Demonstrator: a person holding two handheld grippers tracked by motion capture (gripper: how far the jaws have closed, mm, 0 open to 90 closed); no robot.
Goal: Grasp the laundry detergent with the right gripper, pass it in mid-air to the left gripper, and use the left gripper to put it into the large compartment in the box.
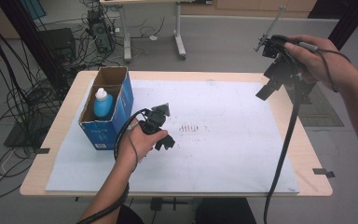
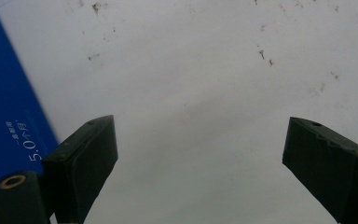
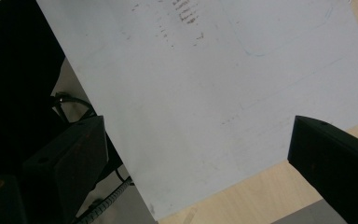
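Blue bottle [image 1: 103, 103] stands upright inside the open blue carton [image 1: 121, 105] at the surface's [image 1: 307, 154] left edge. Left tool [image 1: 161, 133] just beside the carton, low over the white sheet [image 1: 223, 154], jaws spread, empty. Right tool [image 1: 275, 79] raised above the far right corner, jaws spread, empty.

Left gripper [image 1: 161, 133] hovers low beside the blue box [image 1: 107, 109], jaws wide apart; right gripper [image 1: 279, 77] raised high, gaping.

Open-topped blue cardboard box [image 1: 108, 109] at table's nine o'clock, upright; blue plastic bottle with white cap [image 1: 102, 103] standing inside.
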